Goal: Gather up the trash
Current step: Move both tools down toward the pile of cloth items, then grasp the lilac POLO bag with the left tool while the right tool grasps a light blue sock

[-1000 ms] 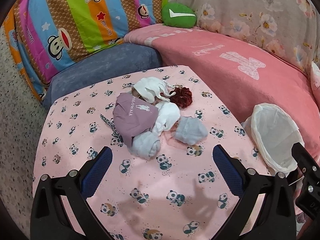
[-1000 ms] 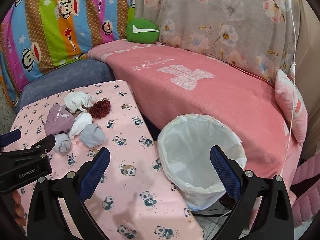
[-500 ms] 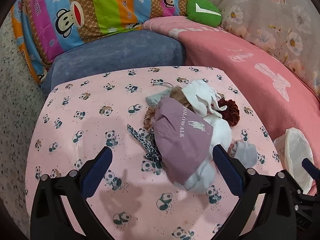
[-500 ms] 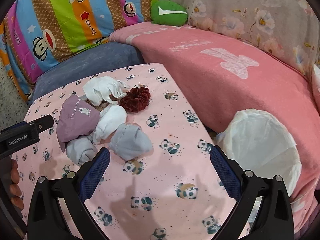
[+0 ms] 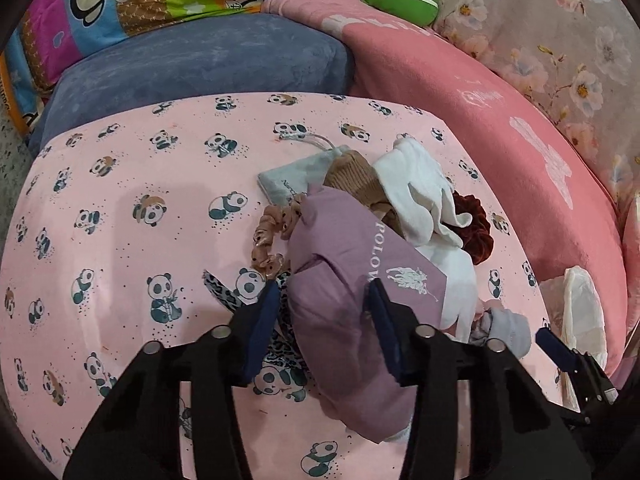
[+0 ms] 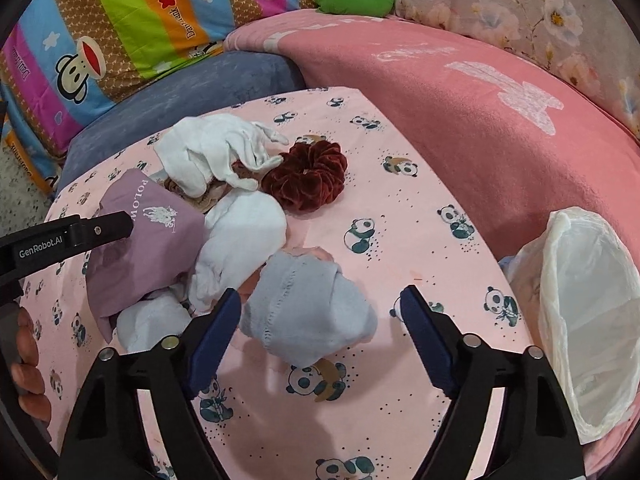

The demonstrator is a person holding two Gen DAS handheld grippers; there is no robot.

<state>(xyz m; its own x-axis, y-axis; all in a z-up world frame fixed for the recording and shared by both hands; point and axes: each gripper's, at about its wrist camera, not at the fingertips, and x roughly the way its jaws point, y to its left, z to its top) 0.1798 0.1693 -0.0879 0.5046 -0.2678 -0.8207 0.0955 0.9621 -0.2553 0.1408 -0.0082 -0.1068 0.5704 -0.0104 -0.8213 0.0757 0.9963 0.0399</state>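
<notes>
panda-print table (image 5: 120, 208), pink sofa (image 6: 460, 120), floral drape (image 6: 520, 4)

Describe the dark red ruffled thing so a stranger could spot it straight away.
On the pink panda-print tabletop, find the heap of pale cloths. At its edge nearest the pink sofa lies a velvet scrunchie, touching the white glove. It alone is deep red and ring-shaped.

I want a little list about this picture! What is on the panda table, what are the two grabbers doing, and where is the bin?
table: pink panda cloth
pile: purple bag, white glove, dark red scrunchie, grey sock, beige scrunchie
left gripper: closed on the purple bag
right gripper: open, fingers either side of the grey sock
bin: white-lined bin, past the table's right edge
</notes>
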